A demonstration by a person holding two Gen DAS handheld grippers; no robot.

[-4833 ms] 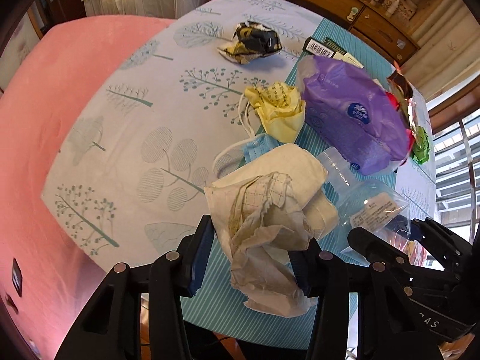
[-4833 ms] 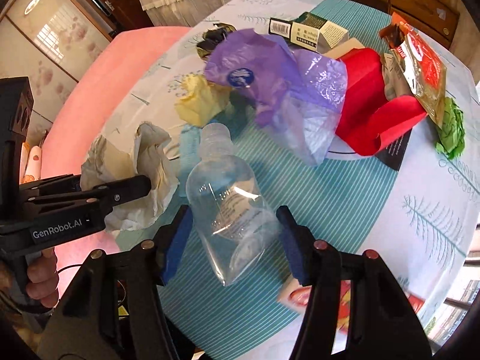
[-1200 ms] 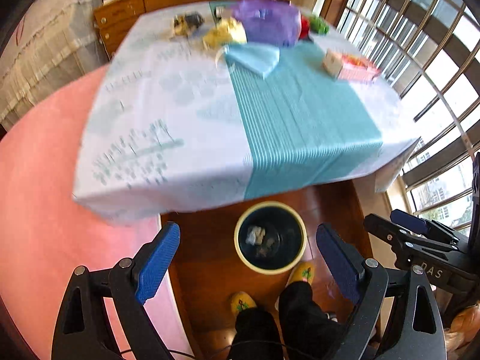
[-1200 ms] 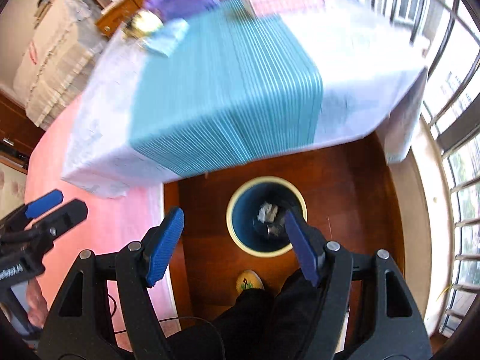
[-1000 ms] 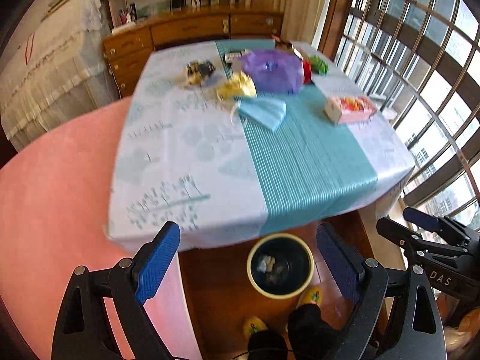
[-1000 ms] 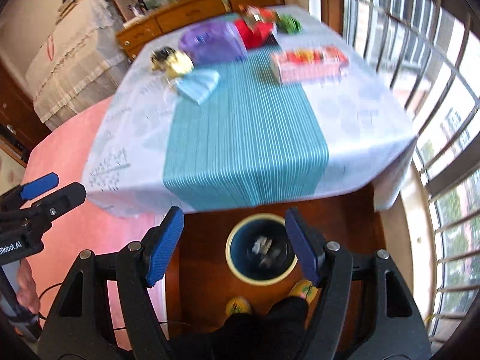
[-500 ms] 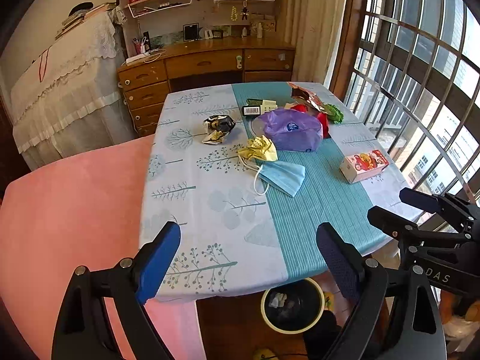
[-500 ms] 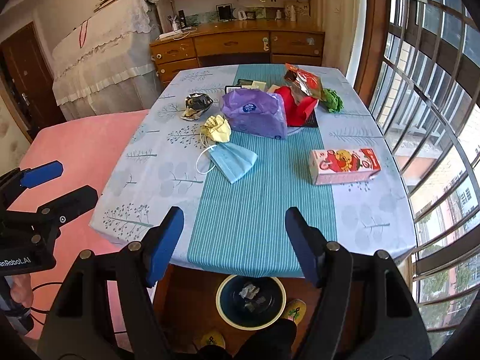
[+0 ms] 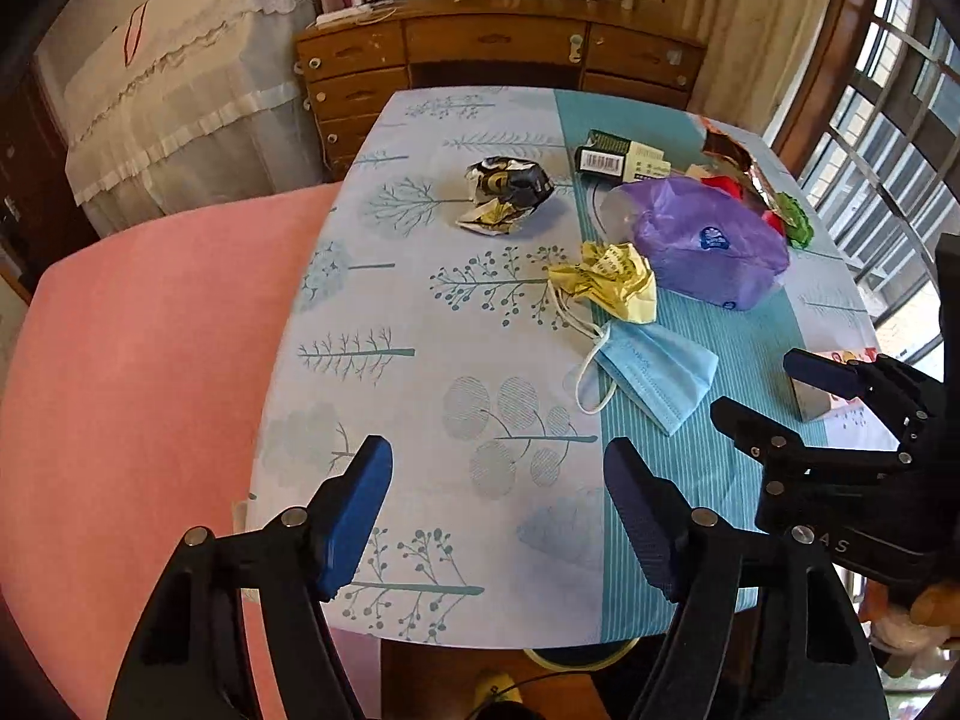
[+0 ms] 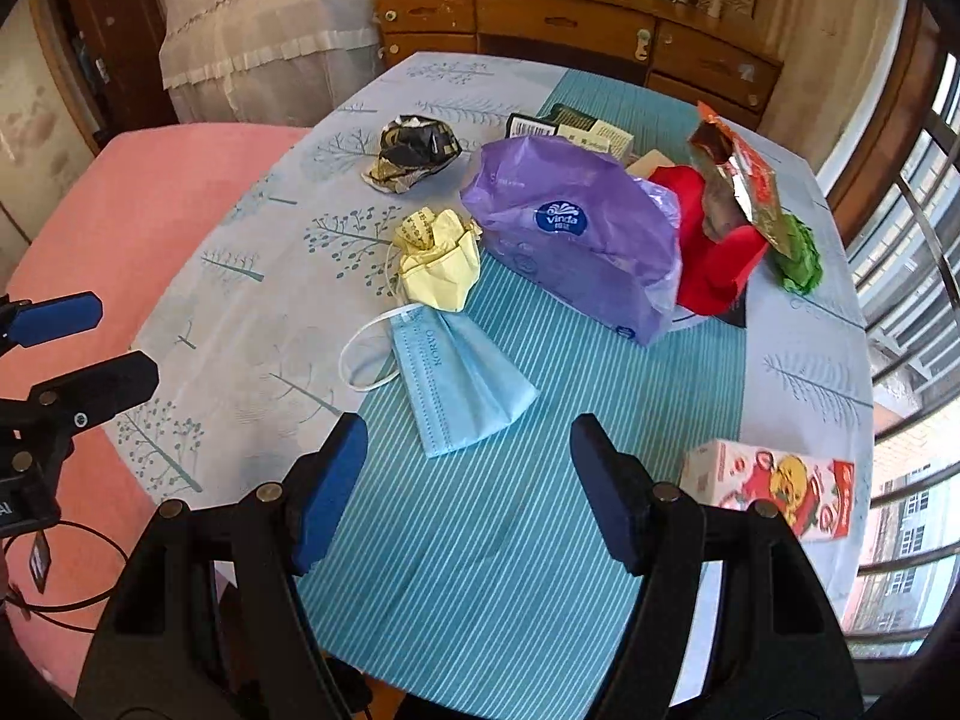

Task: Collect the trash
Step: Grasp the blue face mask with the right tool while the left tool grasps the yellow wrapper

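Observation:
Trash lies on the table: a blue face mask (image 9: 651,375) (image 10: 459,387), a crumpled yellow wrapper (image 9: 612,281) (image 10: 438,261), a purple tissue pack (image 9: 705,240) (image 10: 576,228), a crumpled black-and-gold wrapper (image 9: 507,189) (image 10: 414,150) and a red-and-white carton (image 10: 771,489). My left gripper (image 9: 498,510) is open and empty above the table's near edge. My right gripper (image 10: 468,480) is open and empty, just short of the mask. The right gripper also shows in the left wrist view (image 9: 774,402).
A dark box (image 9: 621,159), red packaging (image 10: 714,258), a foil snack bag (image 10: 741,186) and a green scrap (image 10: 798,255) lie at the far right. A pink sofa (image 9: 132,360) is left of the table. The bin's yellow rim (image 9: 576,654) peeks under the table edge.
Both grippers rose from above the floor bin and moved in over the table. They stay open and empty. The paper wad and bottle held earlier are gone.

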